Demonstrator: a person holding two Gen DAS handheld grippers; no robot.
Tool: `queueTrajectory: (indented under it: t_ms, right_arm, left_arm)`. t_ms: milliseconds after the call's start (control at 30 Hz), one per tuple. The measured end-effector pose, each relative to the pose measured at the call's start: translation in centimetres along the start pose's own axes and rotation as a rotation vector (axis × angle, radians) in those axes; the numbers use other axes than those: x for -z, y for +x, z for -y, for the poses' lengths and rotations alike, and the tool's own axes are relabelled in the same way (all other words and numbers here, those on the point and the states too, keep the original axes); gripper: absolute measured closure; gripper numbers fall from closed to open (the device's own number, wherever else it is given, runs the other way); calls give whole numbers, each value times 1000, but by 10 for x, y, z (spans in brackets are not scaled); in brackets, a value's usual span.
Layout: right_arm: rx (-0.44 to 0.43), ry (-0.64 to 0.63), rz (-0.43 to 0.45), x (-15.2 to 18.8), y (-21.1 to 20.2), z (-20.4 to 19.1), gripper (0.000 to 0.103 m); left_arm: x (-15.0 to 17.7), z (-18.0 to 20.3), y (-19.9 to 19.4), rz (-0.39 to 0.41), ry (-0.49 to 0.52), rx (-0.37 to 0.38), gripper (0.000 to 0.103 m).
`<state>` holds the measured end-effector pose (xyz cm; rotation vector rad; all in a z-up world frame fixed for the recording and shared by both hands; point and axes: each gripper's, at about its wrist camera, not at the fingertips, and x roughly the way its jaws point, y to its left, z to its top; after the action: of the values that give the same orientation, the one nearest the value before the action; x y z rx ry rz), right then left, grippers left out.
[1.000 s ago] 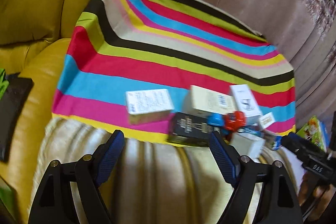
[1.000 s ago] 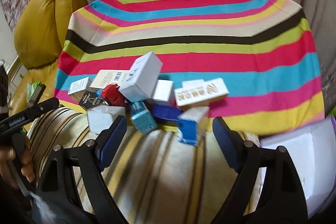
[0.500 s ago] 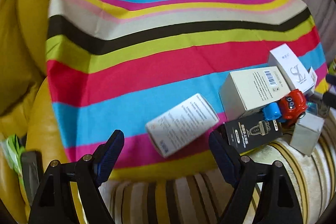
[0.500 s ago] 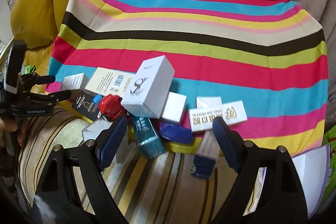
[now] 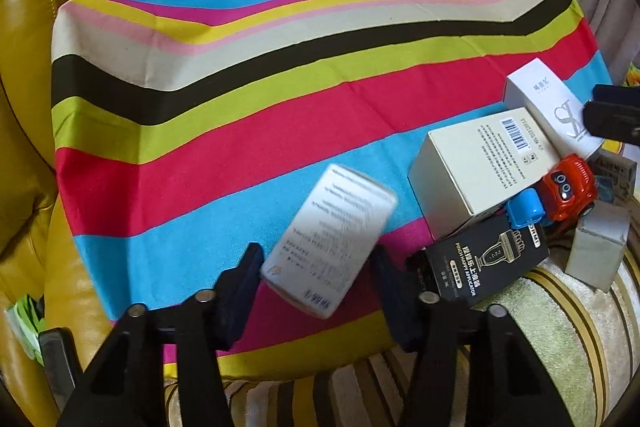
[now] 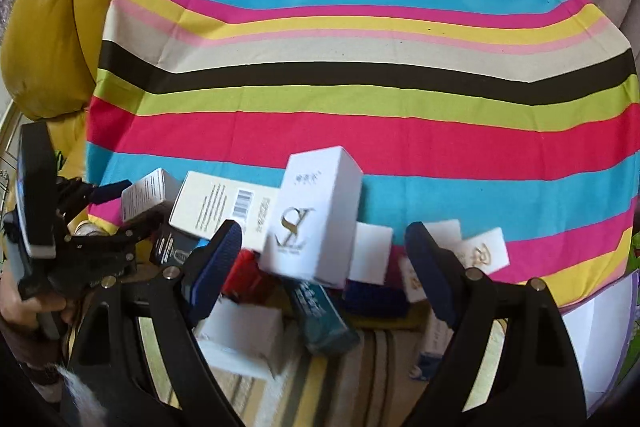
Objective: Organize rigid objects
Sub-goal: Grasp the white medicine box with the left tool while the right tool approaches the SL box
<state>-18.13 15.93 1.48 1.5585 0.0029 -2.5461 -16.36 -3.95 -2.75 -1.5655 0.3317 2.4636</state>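
Red toy car (image 5: 568, 187) clear left view – right view (blurred) hides it.

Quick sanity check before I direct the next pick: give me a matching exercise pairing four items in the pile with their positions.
Things:
1. small white text box
2. red toy car
3. white box with gold logo
4. black box with gold trophy print

Places:
A. leaning on top of the pile, ahead of the right gripper
B. between the closing jaws of the left gripper
C. at the cloth's near edge, below the barcode box
D. beside a blue block

Pairs: 1-B, 2-D, 3-A, 4-C
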Motion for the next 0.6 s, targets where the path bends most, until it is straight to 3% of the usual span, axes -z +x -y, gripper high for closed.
queueTrajectory:
  t_ms: [333, 600]
  right_arm:
    - [75, -31, -32, -6, 17, -11, 17]
    - [58, -23, -82, 2, 28, -2, 34]
  left_arm:
    - [6, -11, -17, 64, -99, -5, 54]
    - [10, -22, -22, 92, -165, 4, 54]
